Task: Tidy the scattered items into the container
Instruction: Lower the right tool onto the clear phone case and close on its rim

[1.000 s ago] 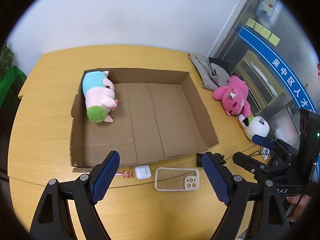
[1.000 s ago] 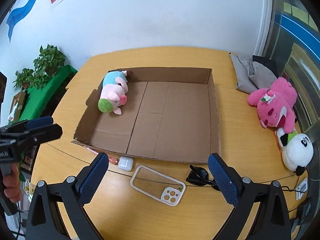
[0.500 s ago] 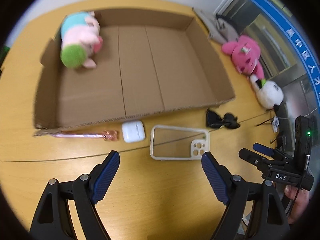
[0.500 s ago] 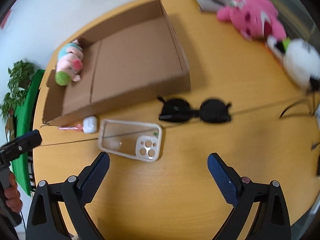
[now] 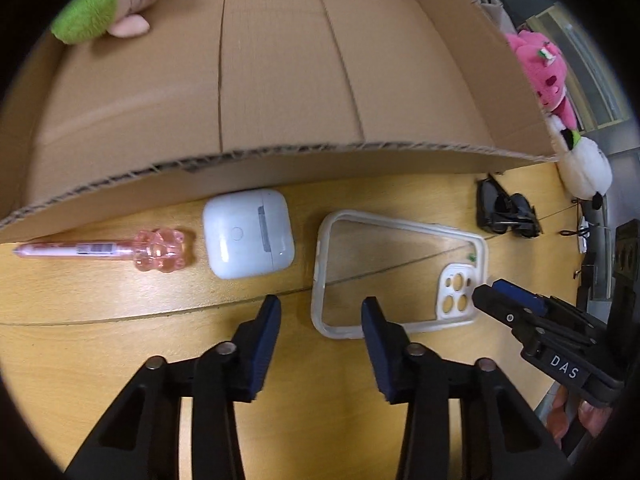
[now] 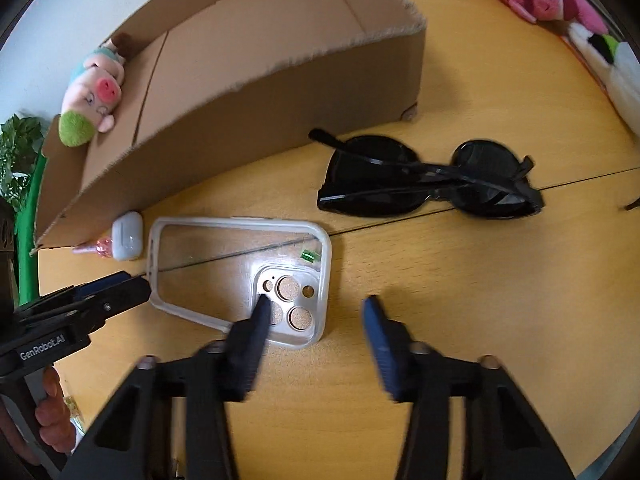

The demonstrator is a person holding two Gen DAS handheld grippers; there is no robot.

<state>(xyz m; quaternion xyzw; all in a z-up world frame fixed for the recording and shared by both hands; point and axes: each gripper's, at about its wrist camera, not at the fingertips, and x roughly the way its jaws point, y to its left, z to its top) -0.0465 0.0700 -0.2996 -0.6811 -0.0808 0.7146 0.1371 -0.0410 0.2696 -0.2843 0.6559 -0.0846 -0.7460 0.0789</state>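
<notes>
Straddling phone case (image 5: 400, 272) corners, both tongs (jaws just narrowed)

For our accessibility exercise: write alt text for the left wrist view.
The left gripper hovers part-closed and empty over the clear phone case on the wooden table. White earbud case and pink pen lie beside the cardboard box.
</notes>
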